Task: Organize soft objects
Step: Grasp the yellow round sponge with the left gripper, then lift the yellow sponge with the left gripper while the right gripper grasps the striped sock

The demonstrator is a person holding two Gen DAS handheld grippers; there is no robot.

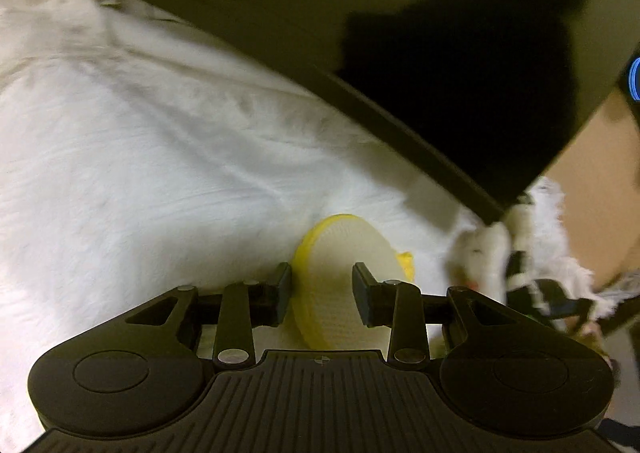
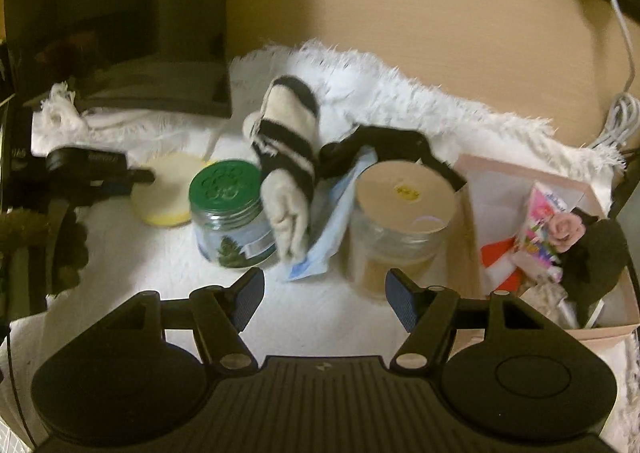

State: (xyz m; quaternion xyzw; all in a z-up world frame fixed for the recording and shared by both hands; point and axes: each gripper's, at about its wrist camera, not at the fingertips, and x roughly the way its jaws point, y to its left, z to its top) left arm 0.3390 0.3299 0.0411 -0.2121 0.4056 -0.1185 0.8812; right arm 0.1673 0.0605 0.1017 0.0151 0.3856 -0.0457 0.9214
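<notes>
In the left wrist view my left gripper [image 1: 322, 295] has its jaws on either side of a round yellow-rimmed sponge pad [image 1: 348, 277] that stands tilted on the white furry rug [image 1: 140, 181]. The same pad [image 2: 168, 193] shows in the right wrist view with the left gripper [image 2: 100, 169] at it. My right gripper [image 2: 324, 297] is open and empty above the rug [image 2: 320, 317]. Ahead of it lie a black-and-white striped sock [image 2: 286, 157], a blue cloth [image 2: 332, 229] and a black strap [image 2: 384, 141].
A green-lidded glass jar [image 2: 230, 213] and a tan-lidded jar [image 2: 400, 225] stand on the rug. A pink box [image 2: 560, 245] with a pink flower and packets is at right. A dark box [image 2: 120, 25] stands at back left. A grey cable [image 2: 624, 53] hangs at right.
</notes>
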